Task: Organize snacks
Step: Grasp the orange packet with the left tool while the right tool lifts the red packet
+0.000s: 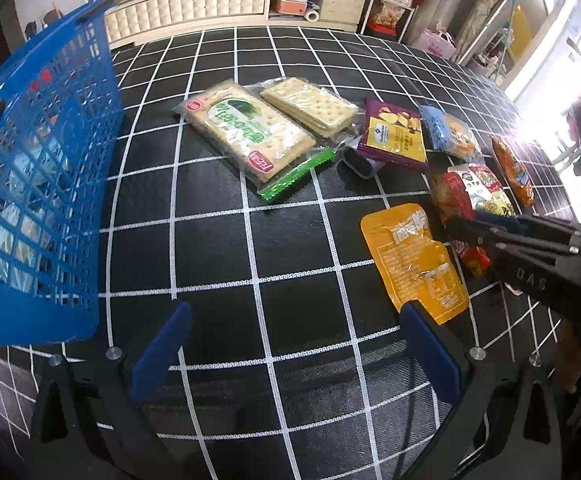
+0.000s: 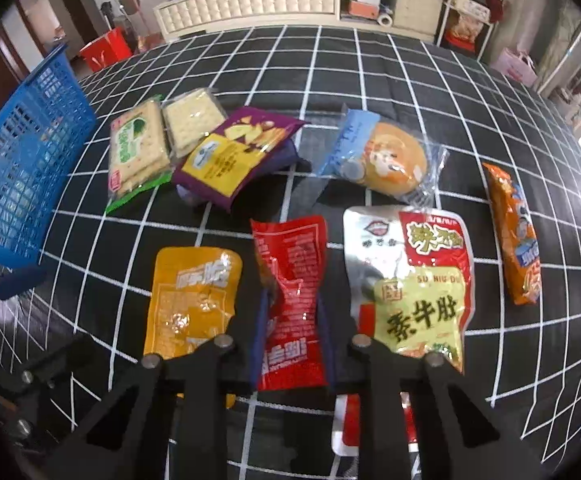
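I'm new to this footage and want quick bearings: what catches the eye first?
The right gripper at the bottom centre, its jaws squeezing a crumpled red snack packet. Bright packets lie around it on the black grid-patterned cloth, a yellow pouch to its left. A blue mesh basket stands at the far left.

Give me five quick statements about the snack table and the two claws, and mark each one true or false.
1. The right claw is shut on the red packet. True.
2. The left claw grips the yellow packet. False: it is open over bare tablecloth, with the packet beside one finger.
3. The blue basket stands at the left of the snacks. True.
4. The purple bag lies inside the basket. False: it lies on the cloth beside the crackers.
5. The bun is unwrapped. False: it is in a clear wrapper.
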